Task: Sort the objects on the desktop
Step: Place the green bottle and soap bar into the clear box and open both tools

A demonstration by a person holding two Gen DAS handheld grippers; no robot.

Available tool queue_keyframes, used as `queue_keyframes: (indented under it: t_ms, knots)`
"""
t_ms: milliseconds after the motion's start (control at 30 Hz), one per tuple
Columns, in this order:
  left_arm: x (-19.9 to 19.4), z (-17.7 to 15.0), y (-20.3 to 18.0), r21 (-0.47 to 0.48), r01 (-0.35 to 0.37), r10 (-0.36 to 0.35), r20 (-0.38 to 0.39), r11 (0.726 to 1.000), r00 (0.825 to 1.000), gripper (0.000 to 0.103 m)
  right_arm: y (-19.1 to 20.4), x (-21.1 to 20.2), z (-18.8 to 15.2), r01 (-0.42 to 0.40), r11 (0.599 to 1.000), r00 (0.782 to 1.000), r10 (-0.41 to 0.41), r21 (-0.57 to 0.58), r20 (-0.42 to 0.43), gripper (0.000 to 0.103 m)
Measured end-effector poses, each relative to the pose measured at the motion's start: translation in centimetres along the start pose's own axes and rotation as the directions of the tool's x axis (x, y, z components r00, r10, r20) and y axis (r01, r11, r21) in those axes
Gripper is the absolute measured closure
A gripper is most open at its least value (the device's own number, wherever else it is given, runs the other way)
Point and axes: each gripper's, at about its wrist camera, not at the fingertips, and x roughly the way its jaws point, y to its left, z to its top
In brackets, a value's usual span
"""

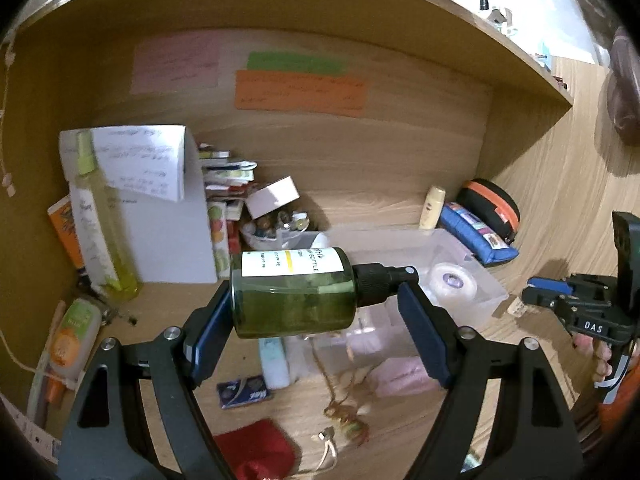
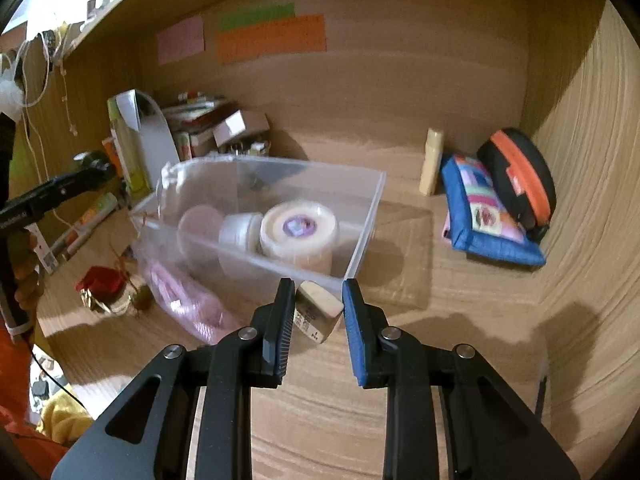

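Carrying step, by judgement: left gripper point(image 1: 316, 312) jaws clamped endwise on green spray bottle point(image 1: 294, 292), centre frame; right gripper point(image 2: 318, 312) jaws pinching small eraser point(image 2: 318, 312). Next: lower both into clear bin point(image 2: 360, 236), then release.

We get warm, dimmish indoor light from above, with the shelf point(image 1: 500, 40) shading the back wall. Hard shadows fall across the tabletop point(image 2: 460, 320). Fisheye bends the edges, corners go black, and the sticky notes point(image 1: 300, 90) and clear bin point(image 2: 360, 216) look soft and smeared.
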Motion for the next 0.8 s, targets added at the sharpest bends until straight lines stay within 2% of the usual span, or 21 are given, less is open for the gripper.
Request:
queue_keyframes:
  t_ms: [300, 500, 800]
  knots:
    - [3.6, 1.1, -2.2, 0.019, 0.083, -0.082, -0.049, 0.996, 0.995, 0.022, -0.1, 0.3, 2.1, -0.021, 1.000, 0.998, 0.021, 0.003, 0.051, 0.081]
    - [6.8, 0.9, -4.1, 0.063, 0.109, -0.102, -0.105, 0.992, 0.989, 0.022, 0.0, 2.1, 2.4, -0.040, 0.999, 0.999, 0.040, -0.004, 0.022, 0.081]
    - [10.3, 0.0, -4.8, 0.069, 0.125, -0.110, -0.191, 0.990, 0.975, 0.022, -0.6, 4.4, 2.3, -0.054, 0.998, 0.998, 0.054, 0.009, -0.020, 0.081]
